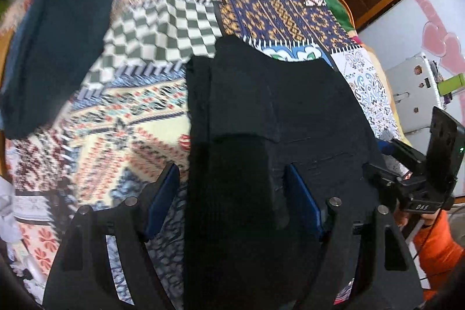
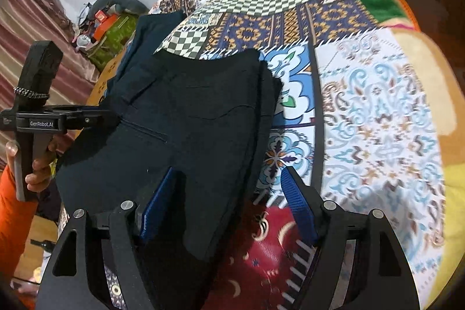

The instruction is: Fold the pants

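Note:
Black pants lie folded on a patchwork bedspread. My left gripper points steeply down over their near left edge. It is open; a strip of the black cloth runs between the blue pads, which do not press on it. In the right wrist view the pants fill the middle. My right gripper is open over their near right edge, with cloth and bedspread between its fingers. Each view shows the other gripper's body, held by a hand with an orange sleeve.
A second dark garment lies folded at the far left of the bed, also seen behind the pants. A grey case stands past the bed's right side. Clutter and a striped curtain are at the left.

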Demonstrator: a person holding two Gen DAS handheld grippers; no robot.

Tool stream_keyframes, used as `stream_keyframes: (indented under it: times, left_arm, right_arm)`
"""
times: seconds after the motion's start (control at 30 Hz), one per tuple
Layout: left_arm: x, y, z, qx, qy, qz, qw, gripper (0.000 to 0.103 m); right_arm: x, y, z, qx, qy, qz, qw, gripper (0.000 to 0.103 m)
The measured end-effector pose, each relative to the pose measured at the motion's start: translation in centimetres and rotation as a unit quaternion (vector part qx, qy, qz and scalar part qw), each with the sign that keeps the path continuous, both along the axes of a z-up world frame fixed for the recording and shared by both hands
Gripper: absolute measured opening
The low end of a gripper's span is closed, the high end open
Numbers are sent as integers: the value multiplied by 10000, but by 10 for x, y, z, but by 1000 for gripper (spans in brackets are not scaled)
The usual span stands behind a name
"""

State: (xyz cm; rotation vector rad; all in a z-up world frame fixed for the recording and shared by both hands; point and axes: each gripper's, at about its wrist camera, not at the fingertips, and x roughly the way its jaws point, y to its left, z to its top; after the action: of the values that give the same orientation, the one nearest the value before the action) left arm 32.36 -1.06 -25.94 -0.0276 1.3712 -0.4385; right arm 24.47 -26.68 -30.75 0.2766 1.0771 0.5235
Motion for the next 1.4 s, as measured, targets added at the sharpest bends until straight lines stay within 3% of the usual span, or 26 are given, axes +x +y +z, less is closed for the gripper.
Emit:
stream_keyframes:
  times: [0.17,0.27,0.37,0.5,0.63,0.77,0.97,1.23,1.4]
  left_arm:
    - [5,-10,-2,-69,63,-210,9997,76]
    - [9,-11,-6,-209,104,-141,9996,70]
    - [12,-9,-6,-341,89,3,9994,58]
    - [9,-2,-1,-378,-22,195,9991,44]
    - [2,-4,11,-265,-295,137,9991,33]
    - [-16,-8,38,5,-860,-88,9963,27]
    - [-33,8,79,136,-1589,12,9872,26]
    - [-32,66,145,84,-2546,572,9653,25]
    - [-15,101,165,155,-2916,935,9518,25]
  right_arm:
    - [13,-2,-11,484,340,144,9981,72]
    - [15,-1,-12,559,370,247,9974,71]
    - [19,4,-14,640,463,317,9964,63]
    - [22,6,-11,761,568,354,9949,44]
    - [19,16,8,379,158,447,9982,25]
    - [18,22,26,333,-112,522,9980,22]
    - [19,41,67,263,-736,679,9946,21]
    - [44,90,124,360,-1604,919,9821,21]
    - [70,136,147,298,-2028,1104,9725,21]
